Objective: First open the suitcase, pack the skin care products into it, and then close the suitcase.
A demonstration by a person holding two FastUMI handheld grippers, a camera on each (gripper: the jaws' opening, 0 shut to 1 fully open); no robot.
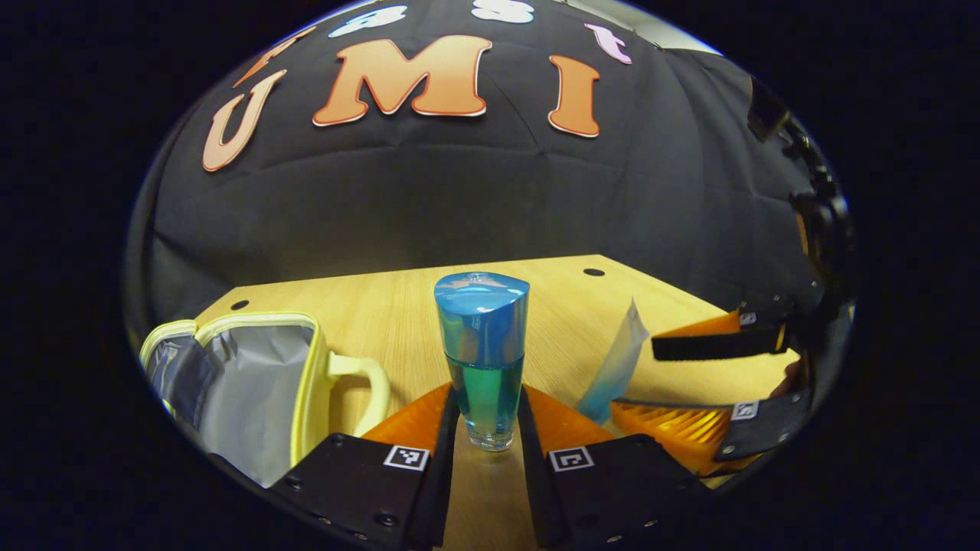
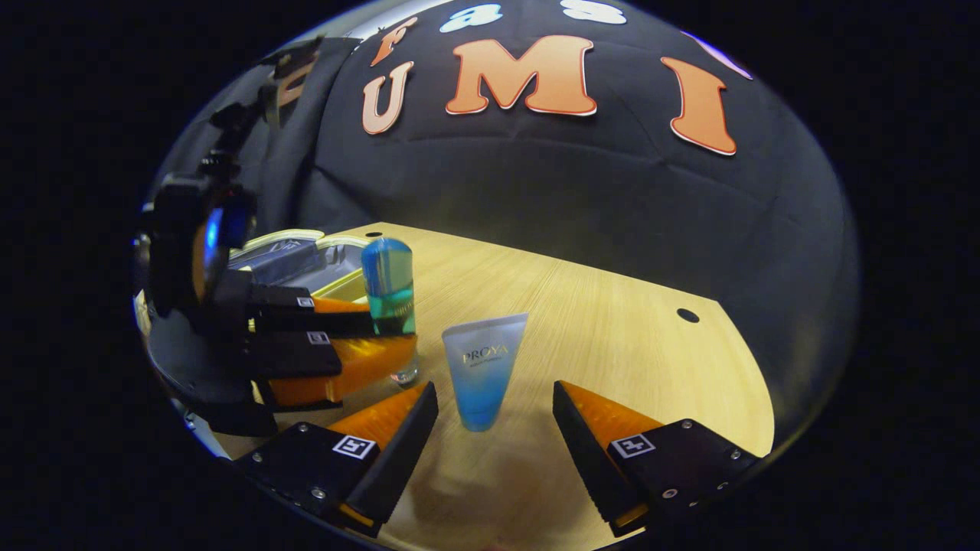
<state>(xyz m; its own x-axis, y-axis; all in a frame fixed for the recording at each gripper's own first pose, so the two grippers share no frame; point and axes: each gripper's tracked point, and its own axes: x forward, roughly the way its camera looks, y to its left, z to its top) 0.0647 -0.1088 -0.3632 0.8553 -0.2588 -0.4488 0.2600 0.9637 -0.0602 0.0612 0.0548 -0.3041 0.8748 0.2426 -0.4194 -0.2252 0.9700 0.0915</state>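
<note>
A blue bottle point(image 1: 482, 360) with clear blue liquid stands upright on the wooden table point(image 1: 383, 306). My left gripper point(image 1: 488, 417) is shut on its lower part, both fingers pressing its sides. From the right gripper view the same bottle point(image 2: 389, 287) stands in the left gripper point(image 2: 409, 337). A blue-and-white tube point(image 2: 484, 375) stands cap-down between the fingers of my right gripper point(image 2: 494, 394), which is open with gaps on both sides. The tube point(image 1: 616, 367) and the right gripper point(image 1: 639, 376) also sit at the right of the left gripper view. The yellow-trimmed case point(image 1: 245, 390) lies open, grey lining showing.
The open case point(image 2: 306, 260) is just left of the bottle, its handle point(image 1: 367, 383) facing the left gripper. The black booth wall point(image 1: 459, 191) rises behind the table's far edge. Bare tabletop point(image 2: 651, 344) stretches to the right of the tube.
</note>
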